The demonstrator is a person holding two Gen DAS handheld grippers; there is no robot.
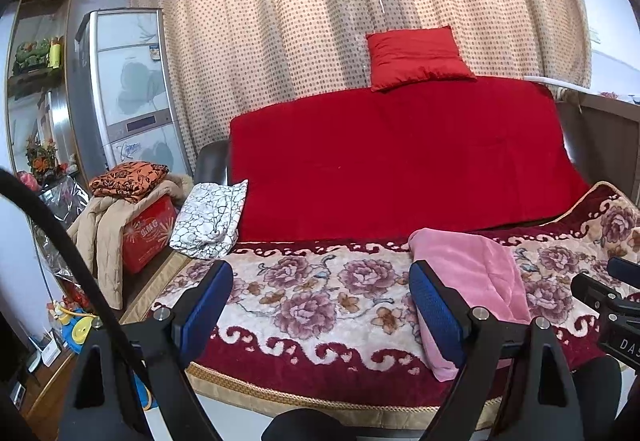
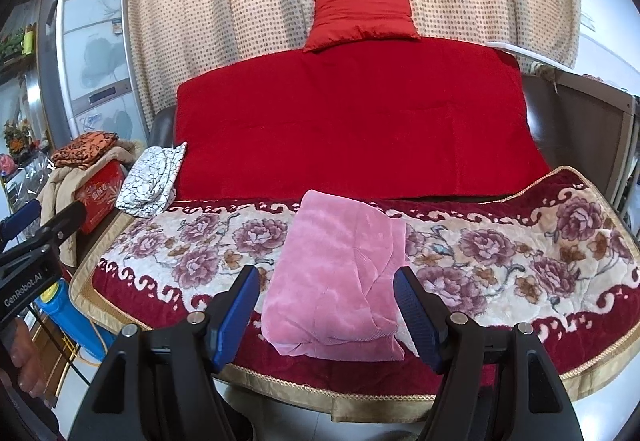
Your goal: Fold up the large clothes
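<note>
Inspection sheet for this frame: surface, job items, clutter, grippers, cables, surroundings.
Surface: sofa seat under a floral blanket; red throw over the backrest.
Job's things: pink garment, folded, lying on the floral blanket.
Clutter: white patterned cloth at the seat's end; orange patterned cloth and beige coat on a red box.
Grippers: left gripper open, empty; right gripper open, pink garment between the jaws, untouched.
Cables: black cable crossing the left wrist view.
Surroundings: dotted curtain, red cushion, fridge.
</note>
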